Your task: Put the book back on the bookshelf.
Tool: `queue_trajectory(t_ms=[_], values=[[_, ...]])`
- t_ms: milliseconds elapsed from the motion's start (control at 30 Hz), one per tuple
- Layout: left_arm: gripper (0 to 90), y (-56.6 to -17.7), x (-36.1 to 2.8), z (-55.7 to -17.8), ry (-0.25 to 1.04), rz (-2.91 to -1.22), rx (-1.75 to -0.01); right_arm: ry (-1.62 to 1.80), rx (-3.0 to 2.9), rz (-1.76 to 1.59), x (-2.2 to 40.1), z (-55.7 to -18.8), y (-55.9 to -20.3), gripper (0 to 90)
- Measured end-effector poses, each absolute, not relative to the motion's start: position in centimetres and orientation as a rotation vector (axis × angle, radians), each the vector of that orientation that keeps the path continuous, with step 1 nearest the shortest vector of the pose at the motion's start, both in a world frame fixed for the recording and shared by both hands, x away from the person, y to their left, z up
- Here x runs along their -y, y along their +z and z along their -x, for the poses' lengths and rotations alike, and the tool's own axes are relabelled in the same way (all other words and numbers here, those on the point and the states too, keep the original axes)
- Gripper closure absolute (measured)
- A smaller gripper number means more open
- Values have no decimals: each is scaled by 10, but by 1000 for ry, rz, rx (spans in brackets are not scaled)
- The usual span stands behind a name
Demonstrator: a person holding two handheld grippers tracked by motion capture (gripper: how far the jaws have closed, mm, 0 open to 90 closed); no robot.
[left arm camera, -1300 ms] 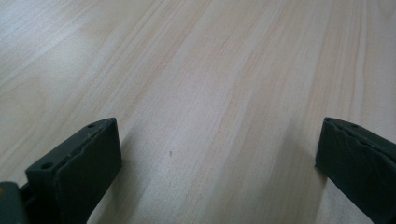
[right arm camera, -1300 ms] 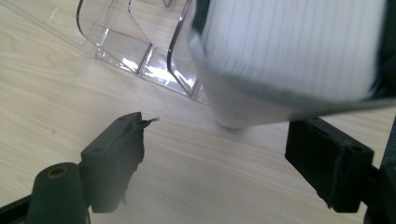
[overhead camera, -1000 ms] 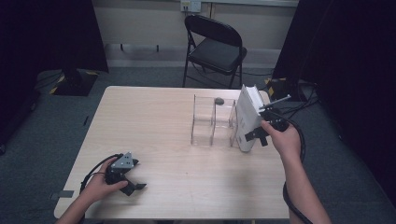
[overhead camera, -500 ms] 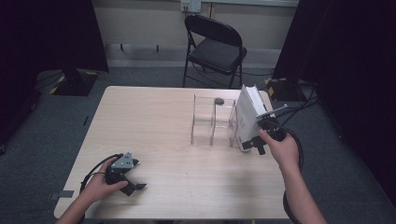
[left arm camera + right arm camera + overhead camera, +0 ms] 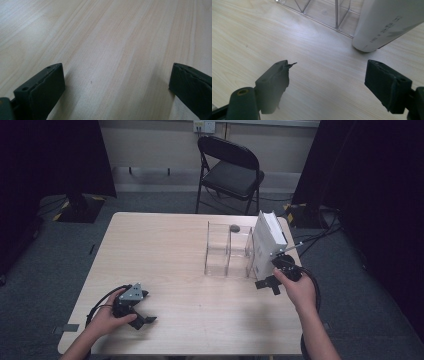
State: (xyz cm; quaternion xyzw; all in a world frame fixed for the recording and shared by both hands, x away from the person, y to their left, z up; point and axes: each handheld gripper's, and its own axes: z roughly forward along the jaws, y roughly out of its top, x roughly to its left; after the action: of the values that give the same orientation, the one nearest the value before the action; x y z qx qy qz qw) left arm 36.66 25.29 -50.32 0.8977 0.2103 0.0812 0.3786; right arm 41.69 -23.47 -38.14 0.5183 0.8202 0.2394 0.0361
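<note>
Our right gripper (image 5: pixel 266 284), lower than before, fingers apart beside white book (image 5: pixel 266 245); left gripper (image 5: pixel 136 312) fingers apart on table (image 5: pixel 170 255).

1. Left hand-held gripper (image 5: pixel 140 318): black body, grey three-cornered plate on top, black cable looping from its rear.
2. Its jaws in the left gripper view: dark, blocky, small round holes in one; pad edge on the other slightly wavy.
3. Right hand-held gripper (image 5: pixel 266 283): black, thick black cable trailing.
4. Its jaws: matte black, screw holes, frayed pad tip.
5. Forearms bare, no sleeves seen.
</note>
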Motion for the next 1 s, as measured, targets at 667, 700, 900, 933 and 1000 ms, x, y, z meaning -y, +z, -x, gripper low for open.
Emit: queue_trajectory(t_ms=[667,700,900,933,1000], values=[[0,-503,-253,-367,208,-2294,-537,749,-2581,-1503,214,-401,-412,187],[0,-503,-253,-367,207,-2294,-537,746,-2585,-1516,212,-400,-412,187],[0,-503,-253,-367,207,-2294,-537,762,-2595,-1470,203,-397,-418,187],[0,-503,-253,-366,207,-2292,-539,760,-2602,-1473,201,-396,-419,187],[0,-503,-253,-367,208,-2294,-537,761,-2611,-1457,197,-396,-421,187]])
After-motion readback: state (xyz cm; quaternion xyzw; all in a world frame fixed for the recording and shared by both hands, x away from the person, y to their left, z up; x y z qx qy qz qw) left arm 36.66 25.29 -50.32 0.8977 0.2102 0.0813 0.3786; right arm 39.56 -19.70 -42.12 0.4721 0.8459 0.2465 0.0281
